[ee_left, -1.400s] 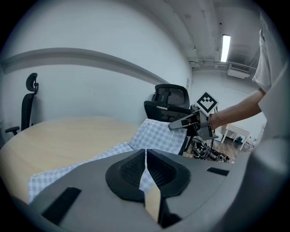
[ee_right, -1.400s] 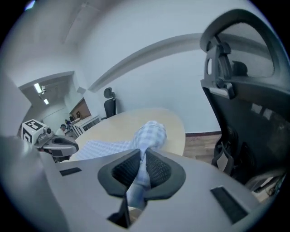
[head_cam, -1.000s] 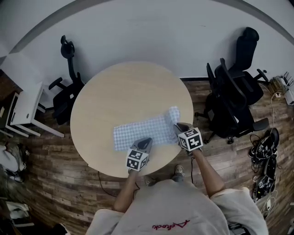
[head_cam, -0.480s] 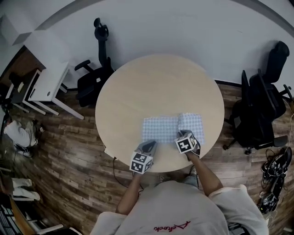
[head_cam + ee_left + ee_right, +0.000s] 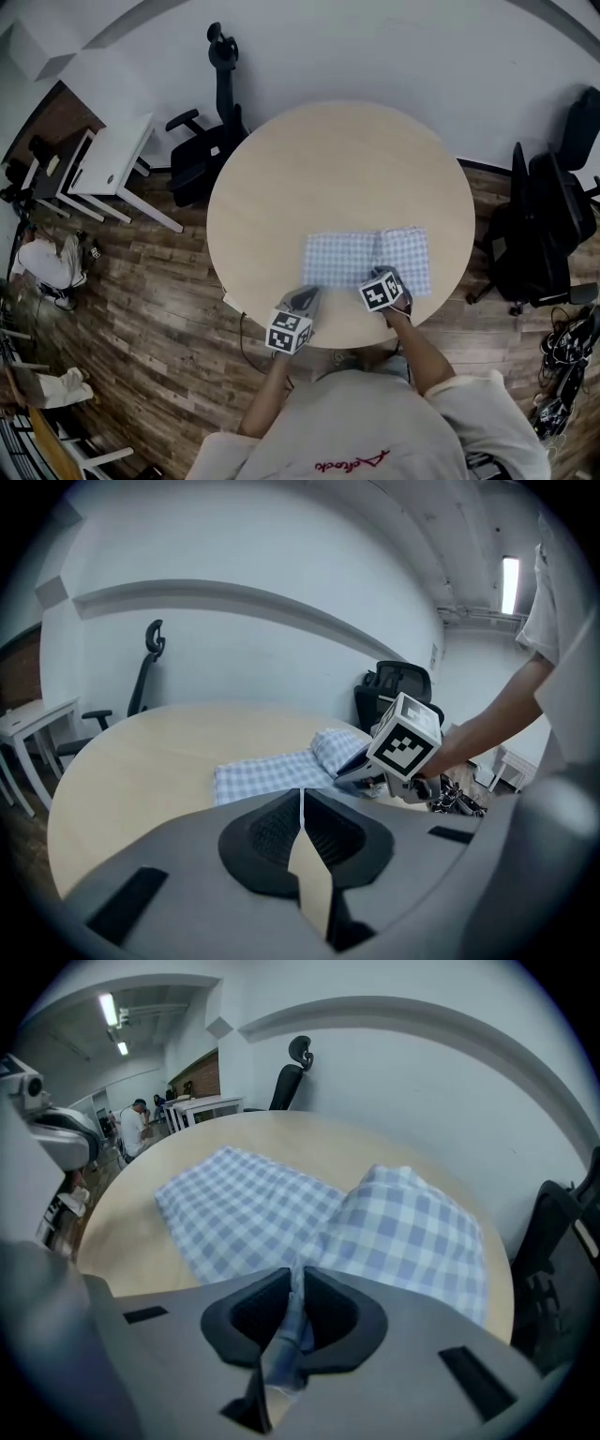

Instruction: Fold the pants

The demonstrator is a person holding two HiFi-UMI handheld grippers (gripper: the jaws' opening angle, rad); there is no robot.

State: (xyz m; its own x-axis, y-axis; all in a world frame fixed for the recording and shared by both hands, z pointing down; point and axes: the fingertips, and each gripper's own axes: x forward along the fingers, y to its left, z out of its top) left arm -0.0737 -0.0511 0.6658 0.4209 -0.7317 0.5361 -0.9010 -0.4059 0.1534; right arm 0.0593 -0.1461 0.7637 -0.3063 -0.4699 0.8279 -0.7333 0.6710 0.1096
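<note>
The blue-and-white checked pants point(image 5: 356, 258) lie flat on the round wooden table point(image 5: 328, 169), near its front edge. Their right part is doubled over into a thicker layer point(image 5: 412, 1232). My right gripper point(image 5: 394, 277) sits at the near edge of that doubled part and is shut on a pinch of the checked cloth point(image 5: 296, 1279). My left gripper point(image 5: 302, 298) is at the table's front edge by the pants' near left corner. Its jaws are shut with nothing between them point(image 5: 301, 794), and the pants point(image 5: 267, 772) lie just ahead of it. The right gripper's marker cube point(image 5: 406, 742) shows beside them.
Black office chairs stand behind the table at the left point(image 5: 211, 141) and at the right point(image 5: 544, 216). White desks point(image 5: 103, 159) are at the far left. Cables lie on the wooden floor at the right point(image 5: 567, 375). People stand in the far room point(image 5: 136, 1124).
My right gripper has come down and toward me with the cloth, laying the raised right end flat as a doubled layer. The left gripper now sits at the pants' near left corner.
</note>
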